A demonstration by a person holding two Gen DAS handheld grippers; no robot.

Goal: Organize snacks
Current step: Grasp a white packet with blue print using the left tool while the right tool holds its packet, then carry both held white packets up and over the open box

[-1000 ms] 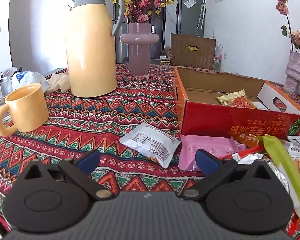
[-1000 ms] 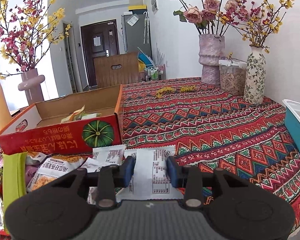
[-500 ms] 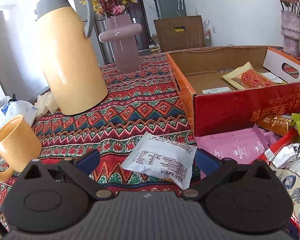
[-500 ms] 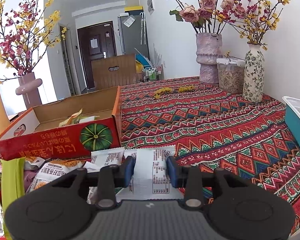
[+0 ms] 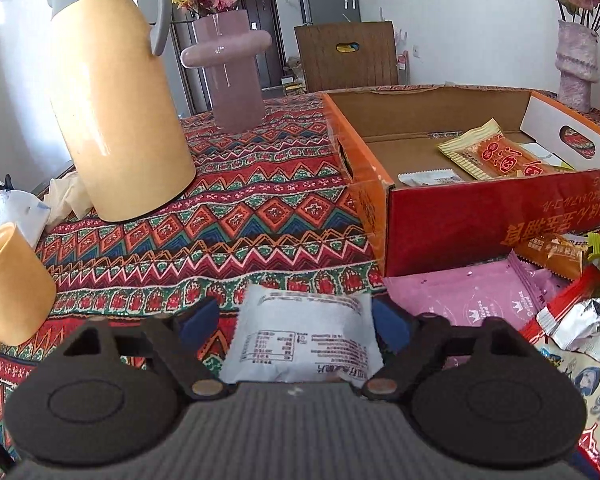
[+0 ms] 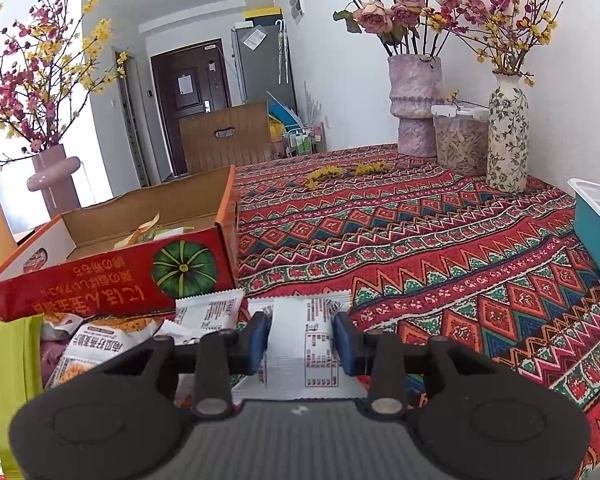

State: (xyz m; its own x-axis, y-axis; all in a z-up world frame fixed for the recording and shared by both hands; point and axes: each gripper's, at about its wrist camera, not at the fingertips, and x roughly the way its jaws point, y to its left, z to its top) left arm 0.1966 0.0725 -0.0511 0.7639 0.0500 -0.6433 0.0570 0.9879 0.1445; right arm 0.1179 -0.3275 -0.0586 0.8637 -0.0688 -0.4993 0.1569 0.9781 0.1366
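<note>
Our left hand-held gripper straddles a white packet on the table, jaws wide and not yet touching it. Our right hand-held gripper pinches another packet; crinkly film could slip before reaching the box.

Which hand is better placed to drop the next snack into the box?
Right. Its tool is already shut on a white packet near the box. The left tool only straddles its packet, not yet gripping.

Home dining rm: fridge, front door (flower vases too).
</note>
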